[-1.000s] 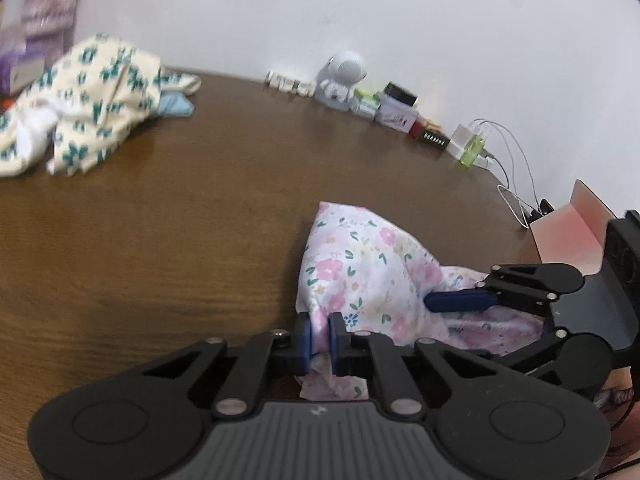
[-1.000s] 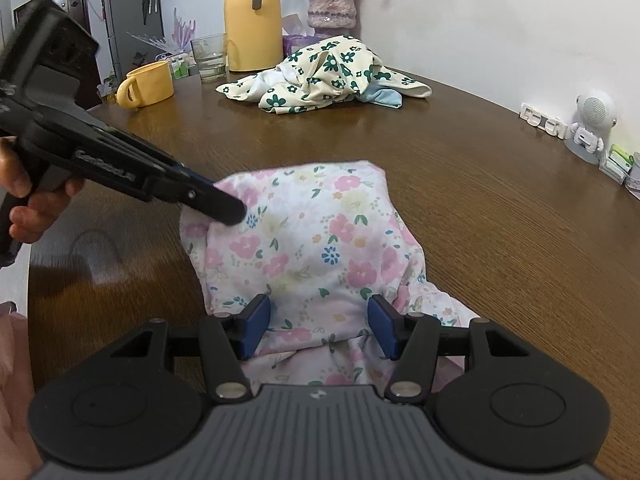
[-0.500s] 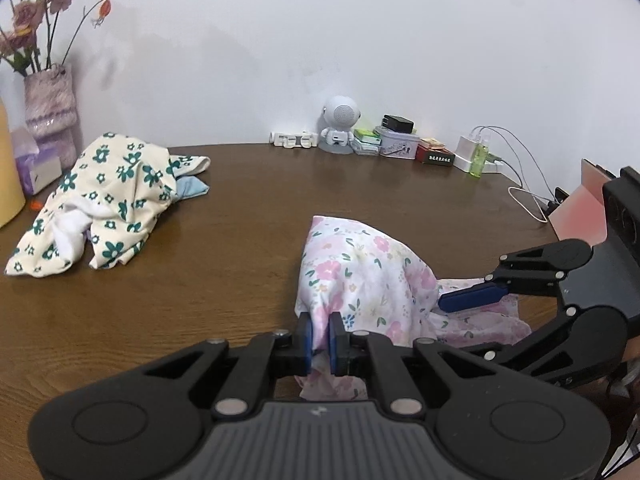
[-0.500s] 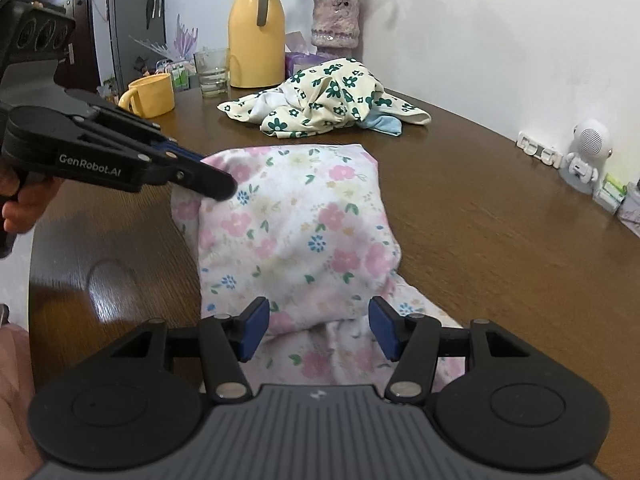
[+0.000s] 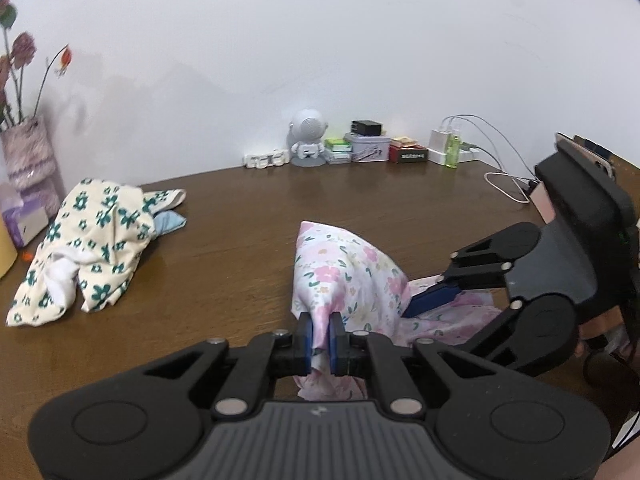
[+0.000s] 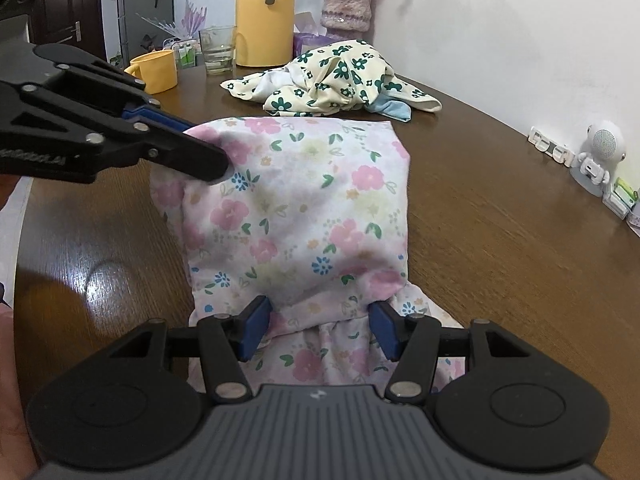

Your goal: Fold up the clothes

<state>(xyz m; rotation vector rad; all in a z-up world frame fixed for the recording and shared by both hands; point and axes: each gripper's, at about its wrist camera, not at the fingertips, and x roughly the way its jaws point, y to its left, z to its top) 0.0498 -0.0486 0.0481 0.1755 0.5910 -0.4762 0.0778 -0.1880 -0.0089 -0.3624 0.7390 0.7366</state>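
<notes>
Your left claw (image 5: 319,336) grips the pink floral garment (image 6: 304,216) at its left corner; your right claw (image 6: 318,326), spread wide, sits at its near edge on the tabletop (image 6: 500,240).

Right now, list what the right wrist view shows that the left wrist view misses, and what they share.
Right wrist only: yellow jug, yellow mug, drinking glass, dark door.
Left wrist only: white charger with cables, small boxes by the wall.
Both: pink floral garment pinched by the left gripper, open right gripper, green-flowered garment, white robot figurine, wooden table.
</notes>
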